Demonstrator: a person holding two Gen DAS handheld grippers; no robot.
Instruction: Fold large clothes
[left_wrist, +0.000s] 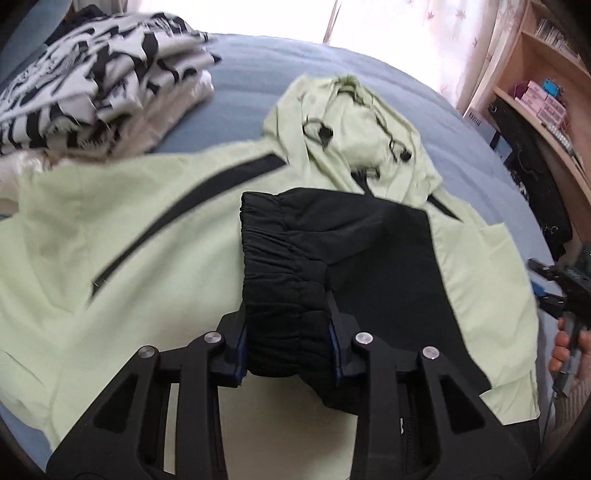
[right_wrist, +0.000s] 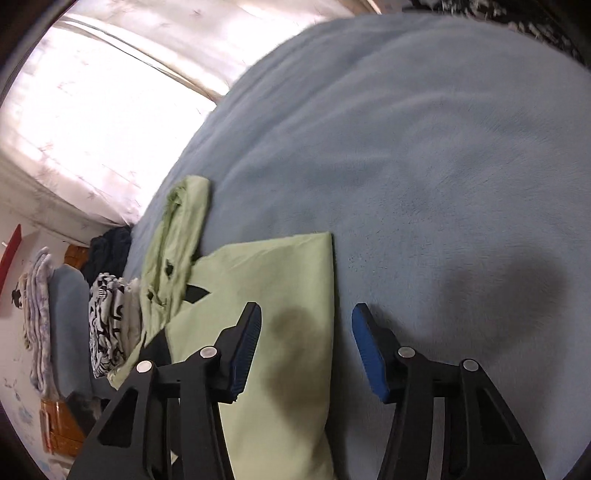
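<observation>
A pale green hooded jacket (left_wrist: 122, 236) with black stripes lies spread on the blue bed, hood (left_wrist: 354, 122) at the far end. My left gripper (left_wrist: 288, 336) is shut on the black elastic cuff (left_wrist: 284, 266) of its black sleeve, held over the jacket's body. In the right wrist view the jacket (right_wrist: 273, 280) lies with a folded straight edge. My right gripper (right_wrist: 304, 350) is open and empty, just above that edge, one finger over the jacket, the other over the blanket.
A stack of folded black-and-white clothes (left_wrist: 92, 85) sits at the bed's far left, also seen in the right wrist view (right_wrist: 110, 317). The blue blanket (right_wrist: 443, 166) stretches to the right. A wooden shelf (left_wrist: 546, 92) stands beside the bed. The other hand-held gripper (left_wrist: 569, 288) shows at the right.
</observation>
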